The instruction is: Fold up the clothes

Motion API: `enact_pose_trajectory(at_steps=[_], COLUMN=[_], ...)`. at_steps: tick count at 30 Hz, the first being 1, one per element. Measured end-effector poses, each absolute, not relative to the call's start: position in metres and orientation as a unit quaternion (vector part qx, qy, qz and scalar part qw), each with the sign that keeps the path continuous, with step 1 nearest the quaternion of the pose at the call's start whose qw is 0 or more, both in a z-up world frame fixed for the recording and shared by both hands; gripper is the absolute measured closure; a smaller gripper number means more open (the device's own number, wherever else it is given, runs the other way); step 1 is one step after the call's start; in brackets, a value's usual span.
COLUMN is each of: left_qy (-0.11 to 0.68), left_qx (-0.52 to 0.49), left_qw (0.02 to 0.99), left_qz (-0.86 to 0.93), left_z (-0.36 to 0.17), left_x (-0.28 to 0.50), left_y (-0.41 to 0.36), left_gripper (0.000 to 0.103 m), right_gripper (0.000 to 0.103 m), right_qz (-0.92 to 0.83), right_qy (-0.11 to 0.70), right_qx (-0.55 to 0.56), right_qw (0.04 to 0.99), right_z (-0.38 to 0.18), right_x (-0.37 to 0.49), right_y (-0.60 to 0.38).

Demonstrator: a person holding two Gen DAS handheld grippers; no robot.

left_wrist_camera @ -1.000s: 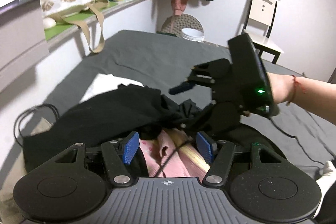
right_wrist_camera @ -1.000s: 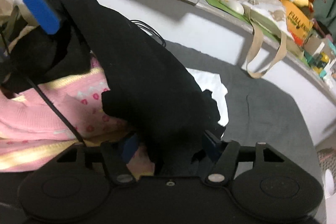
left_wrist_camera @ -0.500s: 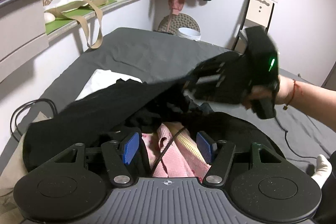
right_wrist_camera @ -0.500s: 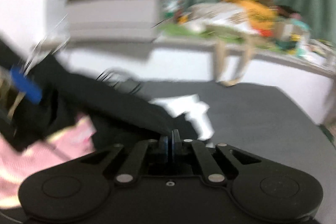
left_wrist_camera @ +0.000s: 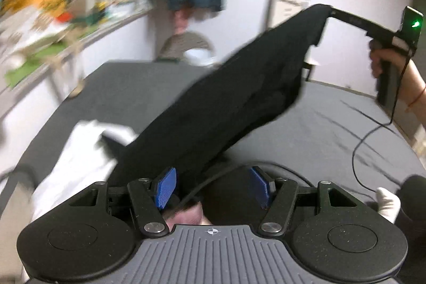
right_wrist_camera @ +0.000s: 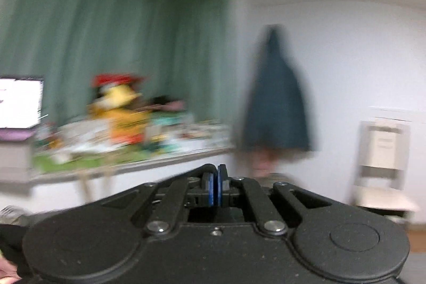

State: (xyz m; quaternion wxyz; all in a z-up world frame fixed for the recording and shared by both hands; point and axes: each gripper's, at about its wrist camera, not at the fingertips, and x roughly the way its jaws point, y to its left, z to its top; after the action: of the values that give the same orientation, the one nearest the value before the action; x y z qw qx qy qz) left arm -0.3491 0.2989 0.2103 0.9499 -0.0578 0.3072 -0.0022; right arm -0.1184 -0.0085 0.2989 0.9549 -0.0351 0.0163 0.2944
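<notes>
1. Over the grey bed, the right gripper holds one end of a black garment high, seemingly to pull it free of the heap and let it hang open.
2. In the right wrist view its blue pads are pressed together; the cloth between them does not show there, but the left wrist view has the garment's top corner pinched at its tip, so it is clamped on the garment.
3. The garment stretches in a slanted band from that raised corner down to the space just in front of the left gripper, where its lower end trails onto the pile.
4. The left gripper's fingers stand wide apart and grip nothing; it sits low over the pile, probably placed to catch the lower edge next.
5. Beneath it lie a white cloth on the left and a bit of pink cloth close to the camera.
6. A thin black cable droops from the right gripper's handle across the bed and could snag the cloth.
7. Judging by this, folding has not begun; the garment needs a second grip and spreading flat.
</notes>
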Motion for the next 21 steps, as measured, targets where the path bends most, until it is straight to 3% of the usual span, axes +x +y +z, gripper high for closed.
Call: enact_pose_trajectory(at_steps=[5,6,8,11,14,21], left_qy=[0.292,0.289,0.281,0.263,0.245,0.243], left_qx=[-0.033,-0.025,-0.008,0.024,0.080,0.355], left_qw=[0.954,0.954,0.955,0.959,0.958,0.889], left_qz=[-0.066,-0.076,-0.091,-0.104,-0.122,-0.155], left_z=[0.219,0.218,0.216,0.211,0.199,0.119], left_x=[-0.307,-0.297,-0.278,-0.247,-0.209,-0.126], left_y=[0.253,0.242,0.217,0.176,0.128,0.004], left_gripper=[0.040,0.039,0.020,0.017,0.016,0.017], right_gripper=[0.099,0.099,0.099,0.099,0.099,0.099], right_qz=[0.084,0.077,0.061,0.038,0.057,0.094], right_qy=[0.048,0.110,0.231,0.290,0.269,0.198], right_qx=[-0.074,-0.074,-0.071,-0.065,0.013,0.086], right_qw=[0.993,0.988,0.969,0.954,0.962,0.972], right_z=[0.293,0.279,0.251,0.199,0.182,0.191], right_x=[-0.113,-0.102,-0.081,-0.077,-0.093,-0.115], right_y=[-0.119,-0.137,-0.173,-0.211,-0.238,-0.266])
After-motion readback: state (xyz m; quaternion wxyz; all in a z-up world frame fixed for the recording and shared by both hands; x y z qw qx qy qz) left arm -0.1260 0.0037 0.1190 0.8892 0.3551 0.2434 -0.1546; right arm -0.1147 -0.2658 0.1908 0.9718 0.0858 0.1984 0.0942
